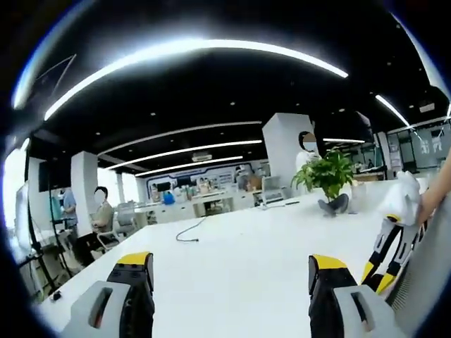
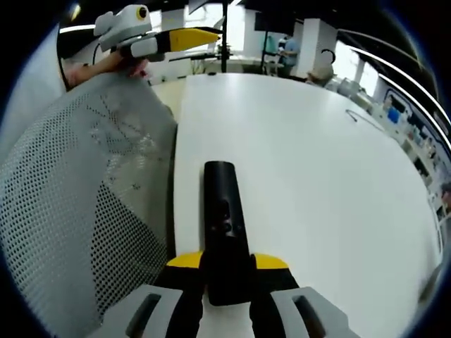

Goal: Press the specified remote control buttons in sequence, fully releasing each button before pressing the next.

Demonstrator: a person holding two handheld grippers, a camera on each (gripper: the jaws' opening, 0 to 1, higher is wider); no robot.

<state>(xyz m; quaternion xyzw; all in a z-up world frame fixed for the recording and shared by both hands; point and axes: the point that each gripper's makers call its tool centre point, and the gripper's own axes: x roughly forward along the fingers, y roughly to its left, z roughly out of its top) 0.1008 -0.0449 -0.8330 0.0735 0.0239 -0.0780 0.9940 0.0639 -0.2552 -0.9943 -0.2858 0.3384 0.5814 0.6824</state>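
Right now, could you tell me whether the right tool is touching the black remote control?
Touching. In the right gripper view, the right tool has its two jaws closed against both sides of the remote control, no gap showing, the remote pointing away over the white table.

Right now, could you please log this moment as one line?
right gripper: shut on remote | left gripper: open, over table | buttons unpressed

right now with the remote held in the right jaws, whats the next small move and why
Probably bring the left gripper across to the remote and line a jaw tip over its buttons. The right gripper is shut on the remote's near end above the white table, while the left gripper's jaws stand open and aim over the table toward a potted plant.
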